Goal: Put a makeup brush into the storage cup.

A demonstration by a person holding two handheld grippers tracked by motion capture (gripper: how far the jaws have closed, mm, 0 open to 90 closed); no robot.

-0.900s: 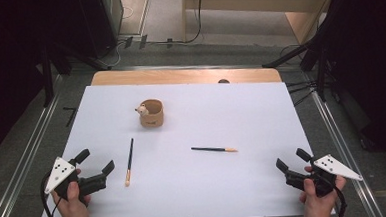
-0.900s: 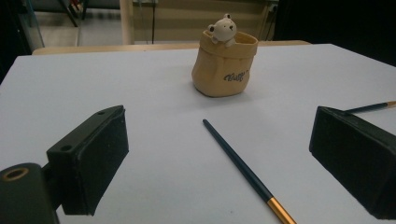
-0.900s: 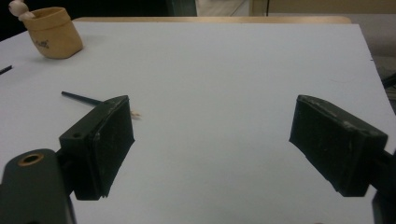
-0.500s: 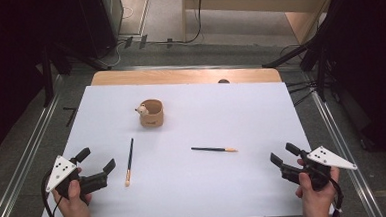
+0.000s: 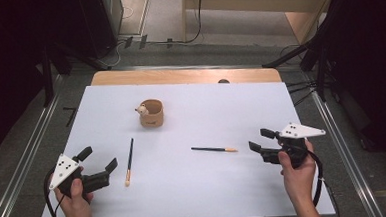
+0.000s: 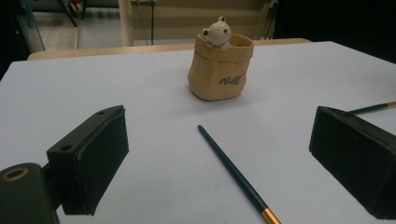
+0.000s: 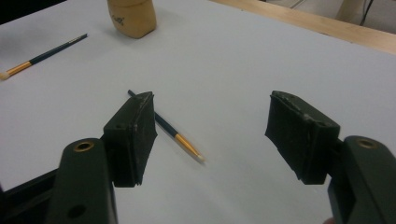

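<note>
Paintbrush (image 5: 214, 149) lies just ahead of right tongs (image 5: 259, 140), open, empty; left tongs (image 5: 97, 160) wide, empty.

A recording lab, not a home or shop.

The white-topped table (image 5: 195, 188) stands alone between metal floor rails (image 5: 19, 172), with black drapes (image 5: 17, 47) along both sides and cables (image 5: 197, 28) trailing over the grey floor beyond its far edge; pale wooden furniture (image 5: 255, 0), perhaps a bench, stands behind.
</note>
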